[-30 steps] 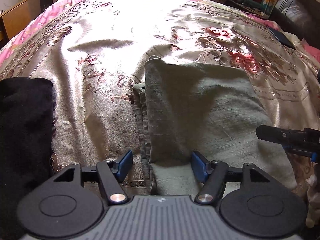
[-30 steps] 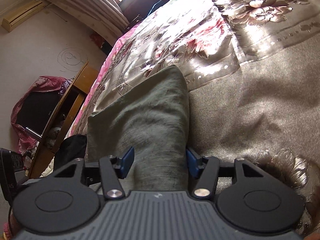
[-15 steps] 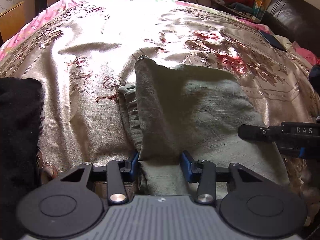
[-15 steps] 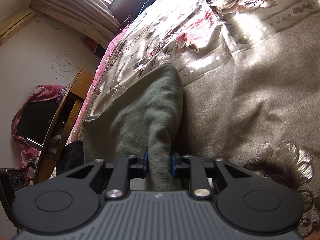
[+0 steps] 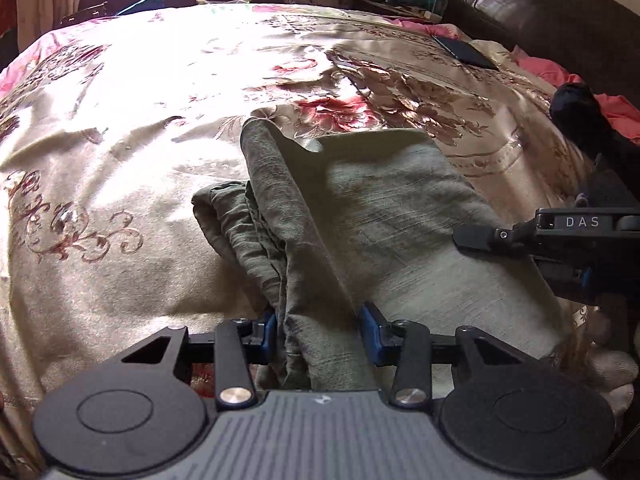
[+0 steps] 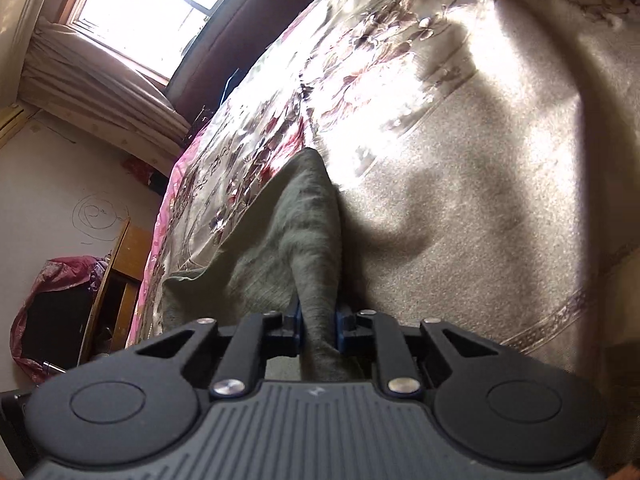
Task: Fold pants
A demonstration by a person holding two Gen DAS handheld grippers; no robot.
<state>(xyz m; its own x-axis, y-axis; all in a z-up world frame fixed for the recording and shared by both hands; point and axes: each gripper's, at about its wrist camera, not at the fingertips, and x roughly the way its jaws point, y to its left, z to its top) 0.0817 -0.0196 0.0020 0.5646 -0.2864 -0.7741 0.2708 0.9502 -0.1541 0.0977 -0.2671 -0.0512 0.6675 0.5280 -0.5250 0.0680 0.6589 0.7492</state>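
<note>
The olive-green pants (image 5: 384, 216) lie folded on the floral bedspread (image 5: 120, 152). My left gripper (image 5: 320, 326) is shut on the near left edge of the pants, with bunched cloth between its blue pads. My right gripper (image 6: 318, 322) is shut on the near right corner of the pants (image 6: 308, 240) and lifts it off the bed. The right gripper also shows in the left wrist view (image 5: 560, 240), over the pants' right side.
A dark phone (image 5: 464, 50) lies on the far right of the bed, with dark and red clothes (image 5: 580, 108) beside it. A wooden cabinet (image 6: 116, 276) and a red bag (image 6: 52, 300) stand by the bed's left side. A window (image 6: 152, 8) is behind.
Both grippers closed on the near edge of the pants, the right one first. Both have since risen and moved forward, lifting the cloth.
</note>
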